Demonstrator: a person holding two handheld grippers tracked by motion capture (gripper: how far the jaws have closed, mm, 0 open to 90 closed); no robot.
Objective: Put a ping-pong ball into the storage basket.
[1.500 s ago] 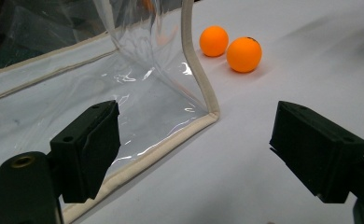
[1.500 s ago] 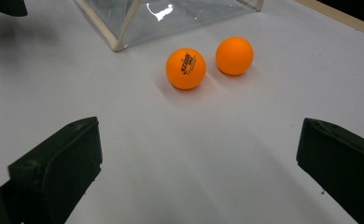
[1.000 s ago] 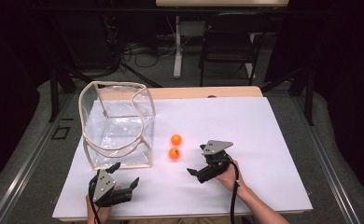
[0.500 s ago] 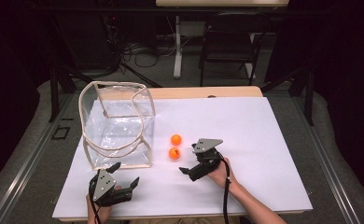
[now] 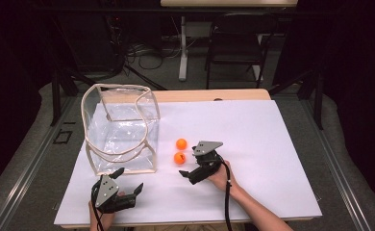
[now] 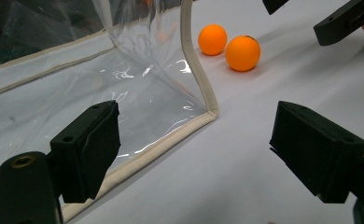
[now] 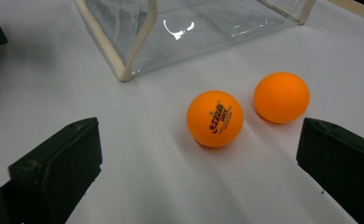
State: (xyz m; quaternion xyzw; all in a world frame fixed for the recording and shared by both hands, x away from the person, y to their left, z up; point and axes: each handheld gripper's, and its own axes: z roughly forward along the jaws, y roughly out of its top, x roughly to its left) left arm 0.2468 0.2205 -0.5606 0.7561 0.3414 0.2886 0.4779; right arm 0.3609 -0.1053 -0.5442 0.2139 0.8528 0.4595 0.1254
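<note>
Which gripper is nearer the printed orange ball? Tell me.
Right. The right gripper sits just beside the printed ball, jaws open toward it; the left gripper waits farther off, by the clear bag's front corner.

Left gripper (image 6: 196,154) jaws apart, near clear bag (image 6: 124,79) corner; two orange balls (image 6: 242,52) beyond.

Bright table, dark bkgd, soft shadows

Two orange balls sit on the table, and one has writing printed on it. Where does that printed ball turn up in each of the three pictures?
High view: the printed ball is the nearer of the pair, just left of the right gripper.
Left gripper view: upper right, the right-hand ball.
Right gripper view: centre, print showing, between the open fingers.
Shared landmark: the clear bag with beige trim.
</note>
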